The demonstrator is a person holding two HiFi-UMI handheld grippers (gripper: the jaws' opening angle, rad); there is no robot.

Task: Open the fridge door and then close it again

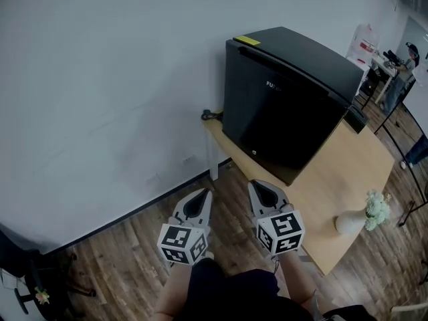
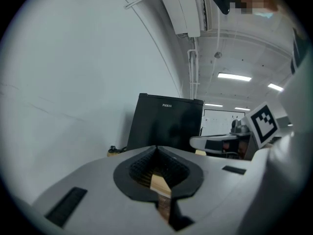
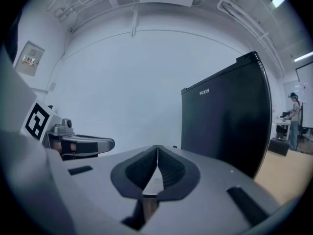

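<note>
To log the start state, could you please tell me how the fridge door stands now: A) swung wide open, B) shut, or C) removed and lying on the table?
B: in the head view the fridge door sits flush, with no gap showing.

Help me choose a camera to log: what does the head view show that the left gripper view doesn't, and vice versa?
Head view only: the vase of flowers and wood floor. Left gripper view only: ceiling lights and a white wall unit. Both: the black fridge, door shut, plus the left tool and right tool, each closed.
</note>
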